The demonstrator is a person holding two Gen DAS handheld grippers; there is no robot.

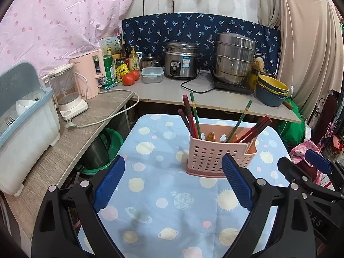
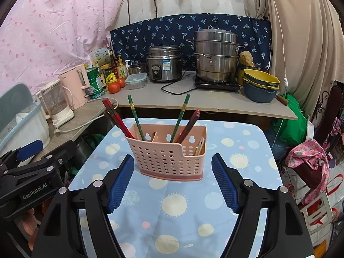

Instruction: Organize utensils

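A pink perforated utensil holder (image 1: pixel 215 154) (image 2: pixel 169 154) stands on a small table with a blue planet-print cloth (image 1: pixel 163 193) (image 2: pixel 182 204). Red and green chopsticks (image 1: pixel 191 116) (image 2: pixel 137 120) lean in its left compartment, and more chopsticks (image 1: pixel 249 129) (image 2: pixel 185 120) lean in the middle one. A wooden utensil (image 2: pixel 200 146) lies low in the right compartment. My left gripper (image 1: pixel 172 185) is open and empty, just short of the holder. My right gripper (image 2: pixel 173 182) is open and empty, its fingers flanking the holder's front.
A counter (image 1: pixel 172 90) behind the table holds a rice cooker (image 1: pixel 180 61), a steel steamer pot (image 1: pixel 235 58), stacked bowls (image 1: pixel 272 90), tomatoes, bottles and a kettle (image 1: pixel 68 90). A dish rack (image 1: pixel 23 124) stands at the left. Bags and a chair are at the right.
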